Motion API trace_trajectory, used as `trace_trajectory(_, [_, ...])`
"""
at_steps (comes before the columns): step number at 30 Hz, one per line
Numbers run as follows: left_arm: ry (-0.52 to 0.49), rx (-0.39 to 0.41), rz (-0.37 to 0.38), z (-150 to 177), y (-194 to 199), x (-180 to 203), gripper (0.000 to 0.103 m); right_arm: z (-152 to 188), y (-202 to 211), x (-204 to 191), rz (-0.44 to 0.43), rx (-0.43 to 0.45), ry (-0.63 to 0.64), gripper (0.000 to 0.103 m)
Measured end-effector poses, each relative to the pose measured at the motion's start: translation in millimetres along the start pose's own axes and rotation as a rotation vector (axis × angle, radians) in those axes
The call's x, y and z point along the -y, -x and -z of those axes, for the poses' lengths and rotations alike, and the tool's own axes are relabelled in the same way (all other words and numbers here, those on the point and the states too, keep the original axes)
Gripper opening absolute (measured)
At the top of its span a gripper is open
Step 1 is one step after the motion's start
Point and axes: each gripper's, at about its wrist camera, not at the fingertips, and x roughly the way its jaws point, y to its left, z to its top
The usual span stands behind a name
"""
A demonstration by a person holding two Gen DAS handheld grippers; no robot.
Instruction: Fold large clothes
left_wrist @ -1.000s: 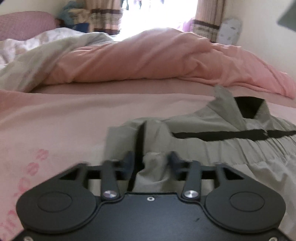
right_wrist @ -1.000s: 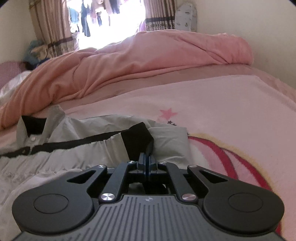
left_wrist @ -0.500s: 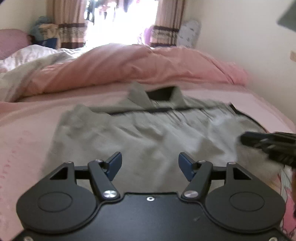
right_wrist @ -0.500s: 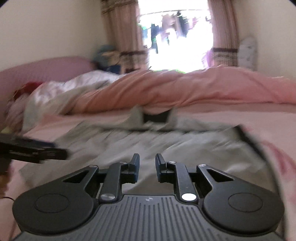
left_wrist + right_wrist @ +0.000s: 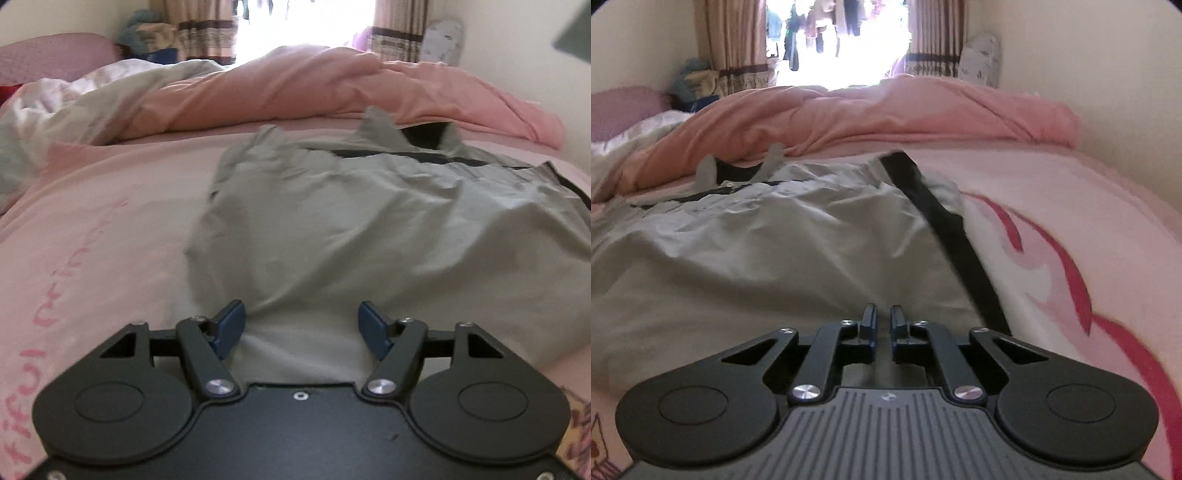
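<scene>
From the left wrist camera, we look along the left gripper [image 5: 300, 325]. Its two blue-padded fingers [image 5: 229, 320] stand wide apart, having just been opening, and they clasp nothing; grey fabric lies under the gap between them. That fabric belongs to a grey shirt [image 5: 369, 221] with black trim, spread rumpled over the pink bedsheet [image 5: 92, 236], filling the view from centre to 3 o'clock. Its collar [image 5: 413, 133] stands up at about 1 o'clock. Behind it, across 12 o'clock, a pink duvet [image 5: 303, 85] lies bunched, with curtains [image 5: 201, 27] and a bright window further back.

From the right wrist camera, we look along the right gripper [image 5: 882, 325]. Its fingers [image 5: 868, 321] sit nearly together with only a narrow slit between, having just been closing, and no cloth is pinched between them. The shirt [image 5: 775, 251] spreads from centre to 9 o'clock, its collar [image 5: 738, 170] at 11 o'clock. A black band [image 5: 945, 229] on the shirt runs from 12 o'clock down toward the gripper's right. The patterned bedsheet [image 5: 1089, 240] fills 3 o'clock.
</scene>
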Motion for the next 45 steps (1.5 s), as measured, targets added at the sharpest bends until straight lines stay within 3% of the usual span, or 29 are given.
trace_trajectory(6, [0.067,-0.025,0.005,-10,14,-8,0.069,-9,18,-4,0.004,0.001,-0.006,0.010])
trace_trajectory(9, [0.090,0.014,0.039,-8,40,-14,0.071,-10,35,7,-0.001,0.034,-0.014,0.016])
trace_trajectory(13, [0.103,-0.037,0.010,11,35,-25,0.072,3,27,25,0.019,-0.027,-0.043,0.015])
trace_trajectory(16, [0.110,-0.005,0.000,23,24,-32,0.086,15,20,29,0.008,-0.003,-0.043,0.015])
trace_trajectory(20, [0.109,0.005,-0.033,21,22,-27,0.087,11,21,21,0.030,-0.010,0.002,0.016])
trace_trajectory(23, [0.144,-0.047,0.008,2,26,-33,0.084,-5,26,24,0.002,-0.015,-0.012,0.025])
trace_trajectory(25, [0.147,0.004,0.033,-18,33,-39,0.085,-25,25,28,-0.031,0.030,-0.044,0.034])
trace_trajectory(29, [0.093,0.066,-0.036,-61,15,-45,0.084,-70,-4,30,-0.050,0.080,-0.059,0.056])
trace_trajectory(34, [0.104,0.074,-0.050,-98,-35,-54,0.084,-108,-66,32,-0.051,0.035,-0.115,0.059])
trace_trajectory(37, [0.152,0.064,-0.060,-111,-64,-60,0.084,-110,-88,30,-0.034,0.005,-0.147,0.061])
trace_trajectory(39, [0.178,0.057,-0.038,-117,-80,-60,0.078,-108,-98,30,-0.035,-0.005,-0.153,0.061])
trace_trajectory(40, [0.189,0.048,-0.018,-118,-86,-61,0.064,-105,-99,28,-0.037,-0.004,-0.152,0.060])
trace_trajectory(41, [0.200,0.037,0.004,-118,-93,-61,0.046,-103,-100,27,-0.040,-0.002,-0.144,0.044])
trace_trajectory(42, [0.215,0.026,0.026,-119,-98,-62,0.040,-103,-98,26,-0.037,0.004,-0.135,0.029])
trace_trajectory(43, [0.219,0.034,0.022,-119,-98,-61,0.031,-104,-96,23,-0.028,0.015,-0.128,0.003])
trace_trajectory(44, [0.206,0.052,0.014,-121,-96,-60,0.022,-105,-93,21,-0.003,0.042,-0.118,0.002])
trace_trajectory(45, [0.192,0.068,0.011,-121,-92,-58,0.020,-106,-92,20,0.013,0.052,-0.111,0.001])
